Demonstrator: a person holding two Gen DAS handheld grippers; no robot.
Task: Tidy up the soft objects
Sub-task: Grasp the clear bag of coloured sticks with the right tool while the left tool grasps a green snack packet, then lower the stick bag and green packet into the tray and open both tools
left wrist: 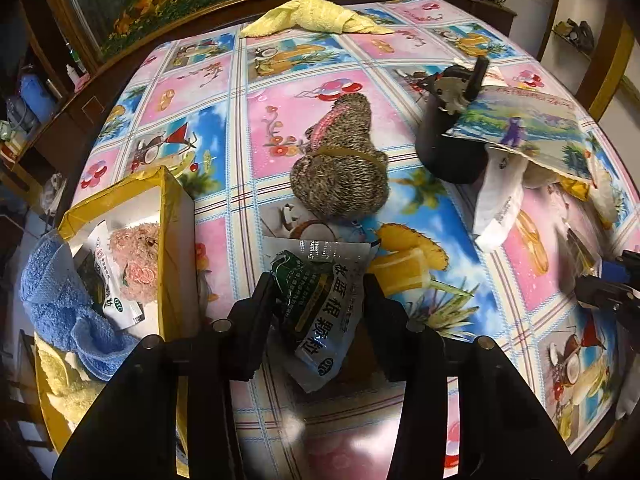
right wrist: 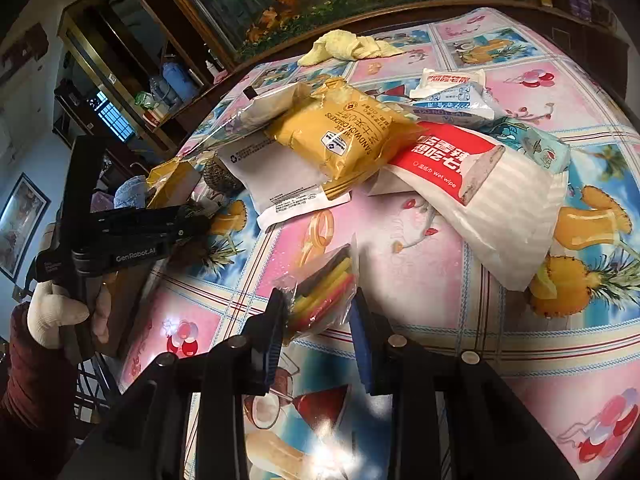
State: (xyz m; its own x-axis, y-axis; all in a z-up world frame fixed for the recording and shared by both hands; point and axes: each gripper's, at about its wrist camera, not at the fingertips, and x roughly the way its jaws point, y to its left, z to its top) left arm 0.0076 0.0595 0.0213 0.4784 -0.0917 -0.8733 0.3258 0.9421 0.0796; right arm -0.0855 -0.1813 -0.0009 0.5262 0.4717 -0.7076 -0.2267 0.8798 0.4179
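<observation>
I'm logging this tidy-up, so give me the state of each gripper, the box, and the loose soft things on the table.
left gripper: shut on green sachet
right gripper: shut on bag of coloured strips
yellow box: open, partly filled
blue towel: draped over box edge
yellow towel: crumpled, far edge
knitted hat: lying loose

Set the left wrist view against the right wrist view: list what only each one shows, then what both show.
Only the left wrist view: the left gripper shut on a green medicine sachet, and a pink plush toy inside the yellow box.

Only the right wrist view: the right gripper shut on a clear bag of coloured strips, a yellow cracker pack, and a red wet wipe pack.

Both: the yellow towel at the far edge, a speckled knit item, and the patterned tablecloth.
</observation>
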